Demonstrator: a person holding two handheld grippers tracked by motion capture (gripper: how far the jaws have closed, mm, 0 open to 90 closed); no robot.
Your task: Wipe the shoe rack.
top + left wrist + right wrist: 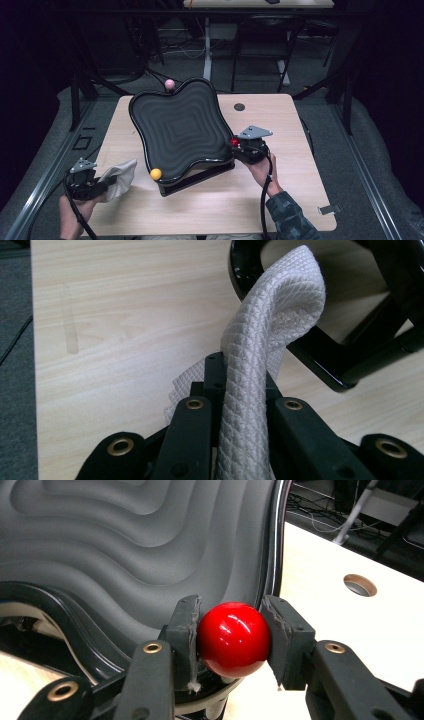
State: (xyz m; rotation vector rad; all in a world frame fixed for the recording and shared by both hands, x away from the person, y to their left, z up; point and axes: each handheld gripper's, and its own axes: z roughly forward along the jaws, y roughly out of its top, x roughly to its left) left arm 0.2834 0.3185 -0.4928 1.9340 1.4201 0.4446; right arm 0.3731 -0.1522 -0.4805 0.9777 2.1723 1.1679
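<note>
right gripper: jaws closed against both sides of a red ball, at the right edge of the black tray
left gripper: jaws pinched tight on a white cloth, off the tray's near-left corner
tray: tilted, far side raised, resting on a black stand (the stand's lower rail shows beneath it)
key relation: cloth lies just left of the tray, so the left hand is the nearer one for wiping; right hand steadies the tray by its ball
balls counted: three, red, yellow at the near edge, pink at the far edge
cloths: one
table: wooden, one round hole beyond the tray's right side
</note>
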